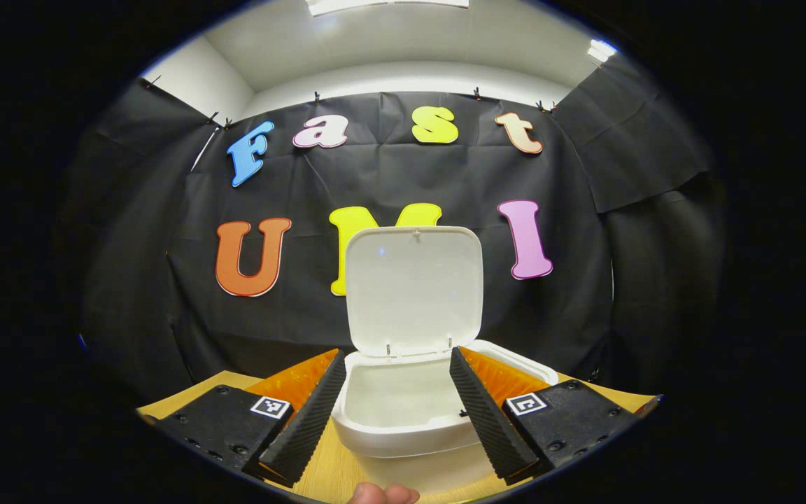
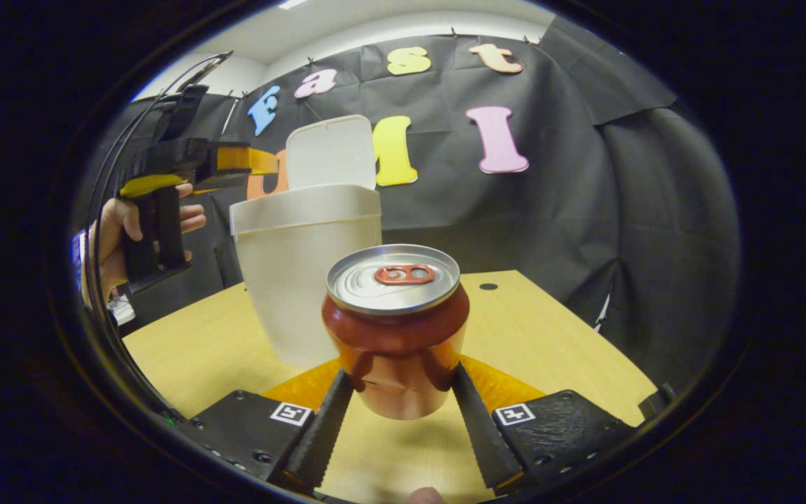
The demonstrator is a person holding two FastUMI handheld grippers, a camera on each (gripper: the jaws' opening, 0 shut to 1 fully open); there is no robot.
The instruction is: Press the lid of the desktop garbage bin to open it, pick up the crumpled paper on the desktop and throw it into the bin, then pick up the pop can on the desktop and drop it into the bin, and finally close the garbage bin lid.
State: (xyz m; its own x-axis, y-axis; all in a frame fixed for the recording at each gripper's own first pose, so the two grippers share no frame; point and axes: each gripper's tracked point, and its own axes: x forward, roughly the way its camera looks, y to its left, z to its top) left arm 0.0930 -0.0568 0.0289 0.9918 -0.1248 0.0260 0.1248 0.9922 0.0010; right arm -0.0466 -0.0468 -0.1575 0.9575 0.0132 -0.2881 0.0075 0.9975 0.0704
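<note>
Gripping upright pop can (image 2: pixel 396 329), right tool (image 2: pixel 403 399) level.

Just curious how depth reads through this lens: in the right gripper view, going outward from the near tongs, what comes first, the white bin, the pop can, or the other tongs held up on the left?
1. Pop can: between the right tongs, upright.
2. White bin: just behind the can, lid up.
3. Left tongs: held up at far left, beside the bin's top; roughly level with the bin, so the order is a close call.
</note>
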